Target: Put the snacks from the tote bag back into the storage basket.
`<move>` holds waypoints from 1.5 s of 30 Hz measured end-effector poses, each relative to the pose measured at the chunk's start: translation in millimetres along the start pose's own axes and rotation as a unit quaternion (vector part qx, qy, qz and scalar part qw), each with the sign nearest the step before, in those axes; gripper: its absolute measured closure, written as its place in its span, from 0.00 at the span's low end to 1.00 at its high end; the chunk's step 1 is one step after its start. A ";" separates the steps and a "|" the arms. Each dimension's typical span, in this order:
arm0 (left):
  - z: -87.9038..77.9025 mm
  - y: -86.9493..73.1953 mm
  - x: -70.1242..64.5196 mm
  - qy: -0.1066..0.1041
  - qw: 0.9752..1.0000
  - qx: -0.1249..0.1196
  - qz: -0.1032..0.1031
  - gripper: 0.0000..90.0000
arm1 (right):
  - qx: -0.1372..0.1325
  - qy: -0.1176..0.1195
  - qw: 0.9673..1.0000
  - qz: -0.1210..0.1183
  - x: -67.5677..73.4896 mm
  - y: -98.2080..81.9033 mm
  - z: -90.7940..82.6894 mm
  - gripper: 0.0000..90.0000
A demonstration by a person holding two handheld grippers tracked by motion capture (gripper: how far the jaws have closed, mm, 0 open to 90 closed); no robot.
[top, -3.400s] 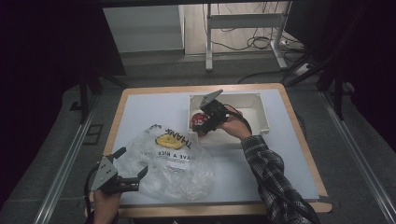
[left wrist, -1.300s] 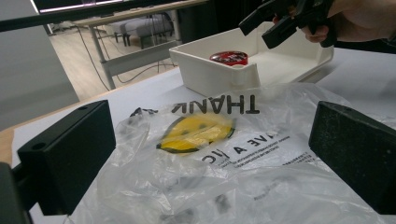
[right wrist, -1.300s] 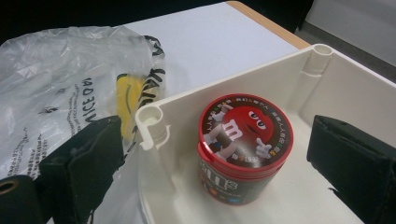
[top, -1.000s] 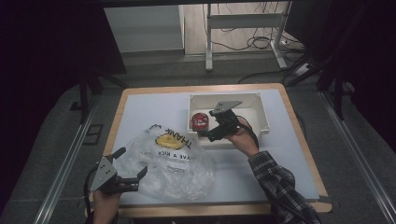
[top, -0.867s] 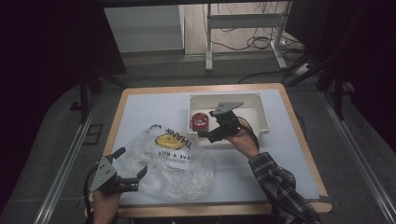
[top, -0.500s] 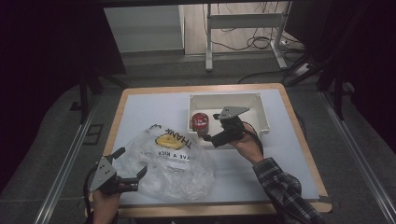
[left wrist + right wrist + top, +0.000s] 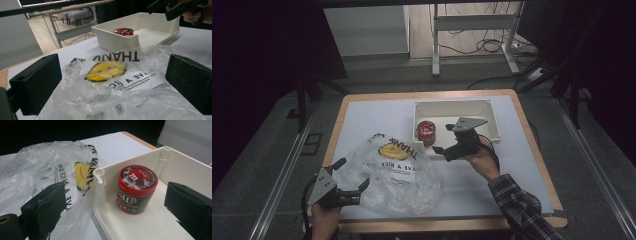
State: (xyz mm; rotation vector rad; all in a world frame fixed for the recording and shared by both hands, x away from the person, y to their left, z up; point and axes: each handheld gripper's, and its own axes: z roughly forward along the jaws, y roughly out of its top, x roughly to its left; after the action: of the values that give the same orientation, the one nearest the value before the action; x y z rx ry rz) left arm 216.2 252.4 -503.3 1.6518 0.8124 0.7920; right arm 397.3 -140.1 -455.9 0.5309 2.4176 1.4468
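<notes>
A red-lidded candy tub (image 7: pixel 426 132) stands upright in the left front corner of the white tray (image 7: pixel 492 116). My right gripper (image 7: pixel 442 139) hovers just in front of the tray, open and empty, with its jaws pointing at the tub (image 7: pixel 136 188). A crumpled clear plastic bag (image 7: pixel 394 172) with a yellow smiley and black print lies at front left. My left gripper (image 7: pixel 352 173) rests open at the bag's near left edge. The bag (image 7: pixel 140 75) lies spread between its jaws, which do not press on it.
The tray's (image 7: pixel 175 167) rim and corner post rise between the bag (image 7: pixel 42 172) and the tub. In the left gripper view the tray (image 7: pixel 112 40) stands beyond the bag, with the right gripper (image 7: pixel 180 7) above it. Bare white tabletop (image 7: pixel 512 175) lies right of the bag.
The right gripper has let go of the tub in the tray and drawn back toward the table's front, jaws open. The left gripper and the bag have stayed still.
</notes>
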 end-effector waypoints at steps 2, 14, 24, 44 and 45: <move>0.0 0.0 0.0 0.000 1.000 0.000 0.000 0.01 | -0.002 -0.001 1.000 0.002 0.6 -1.0 -2.1 0.05; -0.1 0.0 0.0 0.001 1.000 0.000 0.001 0.00 | -0.015 -0.010 1.000 0.006 3.8 -9.2 -14.6 0.05; 0.0 0.0 -0.3 0.001 1.000 0.000 0.001 0.01 | -0.022 -0.019 1.000 0.004 7.5 -16.2 -25.9 0.05; 0.5 0.1 -0.8 0.000 1.000 0.001 0.001 0.01 | -0.037 -0.043 0.998 0.015 8.3 -33.8 -50.3 0.05; 0.5 0.1 -0.9 -0.001 1.000 0.001 0.001 0.01 | -0.037 -0.045 0.998 0.015 8.3 -34.8 -51.8 0.05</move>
State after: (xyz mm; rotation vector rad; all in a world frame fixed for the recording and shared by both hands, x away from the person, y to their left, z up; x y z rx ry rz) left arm 216.2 251.4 -503.5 1.6544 0.8111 0.7917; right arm 362.6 -192.1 -463.1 0.6053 2.2869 1.4853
